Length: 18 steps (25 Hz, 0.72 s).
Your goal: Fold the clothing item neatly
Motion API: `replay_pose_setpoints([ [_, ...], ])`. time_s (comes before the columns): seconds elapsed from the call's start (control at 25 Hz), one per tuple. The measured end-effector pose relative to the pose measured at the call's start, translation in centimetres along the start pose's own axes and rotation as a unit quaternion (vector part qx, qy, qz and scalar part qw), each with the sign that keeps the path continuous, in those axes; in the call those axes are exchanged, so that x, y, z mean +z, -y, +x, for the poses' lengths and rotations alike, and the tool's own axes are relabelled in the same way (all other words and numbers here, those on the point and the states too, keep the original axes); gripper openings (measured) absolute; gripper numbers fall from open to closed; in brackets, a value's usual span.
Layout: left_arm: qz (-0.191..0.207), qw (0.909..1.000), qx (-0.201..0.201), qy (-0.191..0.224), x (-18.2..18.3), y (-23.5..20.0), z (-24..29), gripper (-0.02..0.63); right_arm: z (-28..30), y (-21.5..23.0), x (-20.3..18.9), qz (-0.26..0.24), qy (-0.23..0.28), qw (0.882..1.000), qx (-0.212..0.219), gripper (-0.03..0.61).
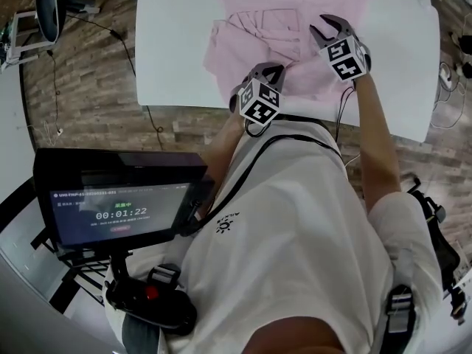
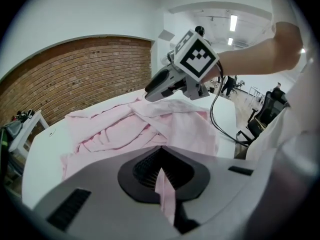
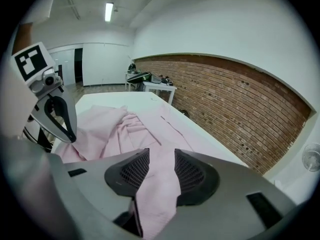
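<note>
L gripper [image 2: 162, 173]: jaws fully closed, thin fold of pink garment [image 1: 295, 21] pinched betw. the pads, just inside near edge of table [image 1: 177, 50]. R gripper [image 3: 161, 171]: jaws held wide, fabric strip lying in the gap, not clamped. Garment is spread crumpled on table, bunched mid-table.

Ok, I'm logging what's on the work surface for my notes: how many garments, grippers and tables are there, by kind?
pink garment: 1
grippers: 2 (left gripper, right gripper)
white table: 1
Total: 4
</note>
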<state>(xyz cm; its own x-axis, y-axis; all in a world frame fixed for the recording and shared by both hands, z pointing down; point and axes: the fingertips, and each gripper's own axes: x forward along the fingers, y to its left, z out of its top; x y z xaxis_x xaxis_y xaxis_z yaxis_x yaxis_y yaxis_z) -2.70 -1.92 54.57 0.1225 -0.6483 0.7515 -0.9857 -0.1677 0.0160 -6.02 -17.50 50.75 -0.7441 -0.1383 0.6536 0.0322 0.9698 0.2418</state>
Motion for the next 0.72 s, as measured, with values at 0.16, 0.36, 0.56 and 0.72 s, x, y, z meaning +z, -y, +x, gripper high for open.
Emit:
replay_pose_setpoints([
  [0.16, -0.014, 0.9999, 0.005, -0.005, -1.2, -0.2, -0.7, 0.003, -0.1, -3.9, 0.6, -0.001, 0.018, 0.999, 0.034, 0.158],
  [0.36, -0.013, 0.9994, 0.025, -0.019, -3.9, -1.0, -1.6, 0.003, 0.3, -9.3, 1.4, -0.004, 0.043, 0.996, 0.082, 0.158],
  [0.56, -0.016, 0.998, 0.054, -0.028, -5.0, -1.2, -4.3, 0.003, -1.9, -15.5, 3.0, -0.042, 0.052, 0.988, 0.141, 0.16],
  [0.72, -0.027, 0.9972, 0.059, -0.037, -6.2, -1.6, -4.8, 0.005, -2.3, -19.4, 2.2, -0.095, 0.044, 0.978, 0.179, 0.16],
])
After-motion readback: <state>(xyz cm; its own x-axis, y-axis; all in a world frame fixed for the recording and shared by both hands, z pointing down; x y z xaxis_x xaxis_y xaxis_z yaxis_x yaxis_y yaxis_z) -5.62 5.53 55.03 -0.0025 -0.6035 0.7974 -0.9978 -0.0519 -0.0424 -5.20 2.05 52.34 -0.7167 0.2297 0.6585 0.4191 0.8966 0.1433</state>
